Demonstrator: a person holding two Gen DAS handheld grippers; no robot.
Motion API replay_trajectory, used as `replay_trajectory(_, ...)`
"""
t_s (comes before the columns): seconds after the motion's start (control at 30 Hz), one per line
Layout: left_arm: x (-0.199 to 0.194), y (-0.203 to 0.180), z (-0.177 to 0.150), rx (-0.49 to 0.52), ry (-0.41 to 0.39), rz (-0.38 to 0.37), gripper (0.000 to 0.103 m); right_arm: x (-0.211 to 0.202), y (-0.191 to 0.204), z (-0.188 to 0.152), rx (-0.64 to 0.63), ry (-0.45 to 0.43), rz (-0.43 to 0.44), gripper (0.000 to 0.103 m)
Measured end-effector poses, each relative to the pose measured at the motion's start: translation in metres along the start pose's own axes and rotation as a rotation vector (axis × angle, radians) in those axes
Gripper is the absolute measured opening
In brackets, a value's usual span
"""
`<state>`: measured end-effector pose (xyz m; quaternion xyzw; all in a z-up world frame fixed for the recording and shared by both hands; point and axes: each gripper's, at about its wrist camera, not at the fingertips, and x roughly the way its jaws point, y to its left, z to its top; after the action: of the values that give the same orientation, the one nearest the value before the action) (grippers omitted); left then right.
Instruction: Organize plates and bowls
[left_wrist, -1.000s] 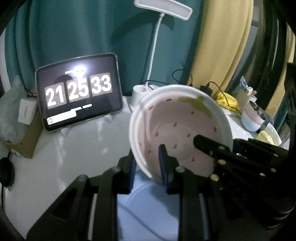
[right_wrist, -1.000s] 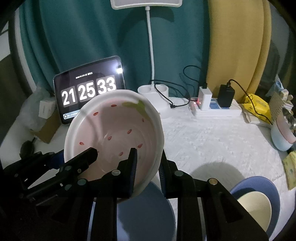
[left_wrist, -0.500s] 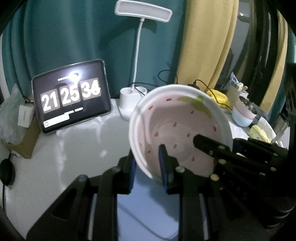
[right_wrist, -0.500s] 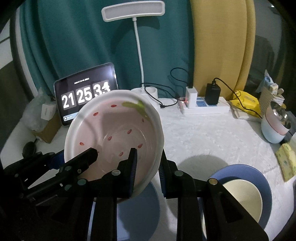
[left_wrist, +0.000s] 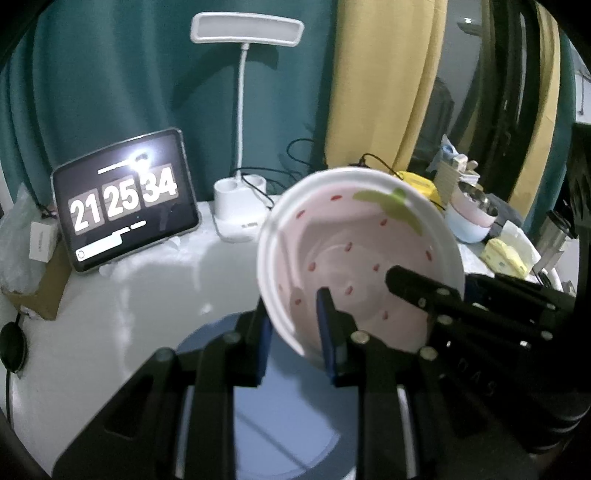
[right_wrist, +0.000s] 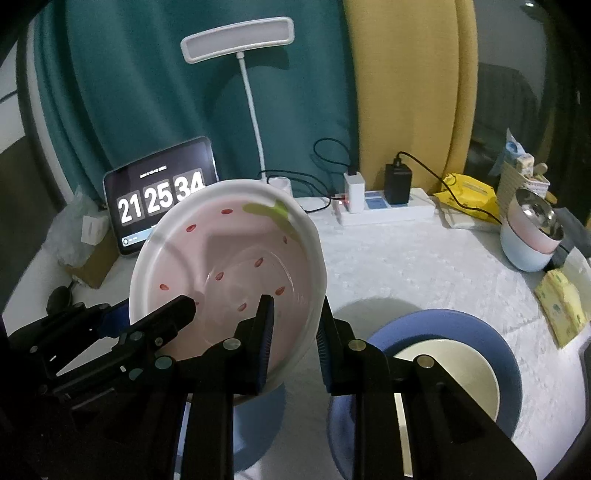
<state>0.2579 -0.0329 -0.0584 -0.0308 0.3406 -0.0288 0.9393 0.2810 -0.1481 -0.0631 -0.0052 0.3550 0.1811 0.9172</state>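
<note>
Both the left tongs (left_wrist: 295, 325) and the right tongs (right_wrist: 293, 332) pinch the pink strawberry-pattern ceramic bowl (right_wrist: 229, 273) above the counter (right_wrist: 406, 266), not yet stacked; the cream bowl (right_wrist: 458, 369) already sits on the near-right blue round plate (right_wrist: 506, 354).

Strawberry bowl (left_wrist: 360, 254) between both grippers' fingers (left_wrist: 327, 325)

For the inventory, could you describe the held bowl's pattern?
Pink strawberry bowl: red seeds, green leaf; right wrist view.
</note>
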Motion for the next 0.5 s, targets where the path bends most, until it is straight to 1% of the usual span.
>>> replay_trajectory(0.5, 0.003, -0.044, -0.004, 0.056, 0.019, -0.022, 0.024, -0.02, -0.042, -0.013, 0.057, -0.014, -0.011, 0.024)
